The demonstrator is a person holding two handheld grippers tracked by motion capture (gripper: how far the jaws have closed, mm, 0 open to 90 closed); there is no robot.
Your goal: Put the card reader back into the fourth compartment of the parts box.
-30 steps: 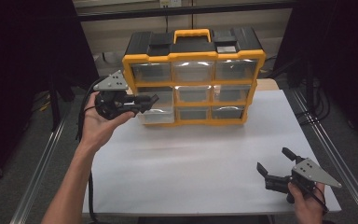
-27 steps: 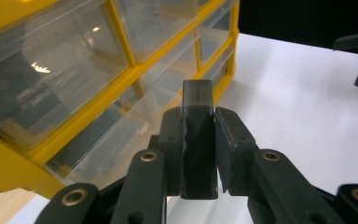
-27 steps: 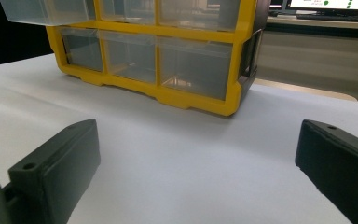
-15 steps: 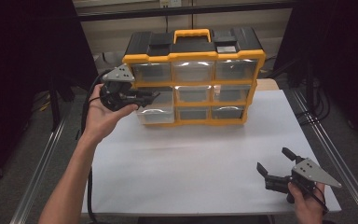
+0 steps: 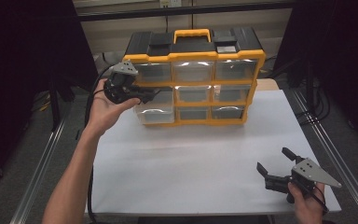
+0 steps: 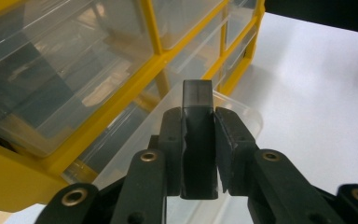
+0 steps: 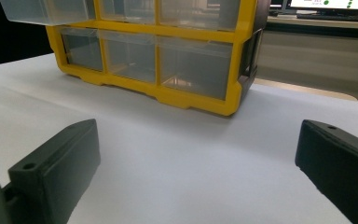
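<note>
Black jaws of the left gripper [image 5: 154, 93] at the left of the high view, clamped together on a small dark block [image 6: 197, 140] that stands upright between the pads, its translucent top poking past them. Held level in the left hand [image 5: 103, 106], nose against the left column of the yellow organiser [image 5: 193, 84], right over a clear drawer [image 5: 154, 113] pulled part-way out of the lowest left slot. In the left gripper view, that drawer's curved clear rim [image 6: 242, 109] just beyond and under the block, yellow frame bars and shut clear drawers crowding in from the left. Black cable [image 5: 89, 140] trailing down from the gripper beside the forearm.

Middle of the table: bare white sheet [image 5: 191, 158], with the organiser standing at its far edge, black top and yellow handle [image 5: 192, 34] up.

Far right, near the front edge: right gripper [image 5: 272, 163] in the right hand [image 5: 307, 205], jaws spread wide apart with nothing between, well apart from the organiser, pointing towards it across the open sheet. In the right gripper view, the lower drawers [image 7: 144, 56] shut, the pulled-out one jutting at upper left.
</note>
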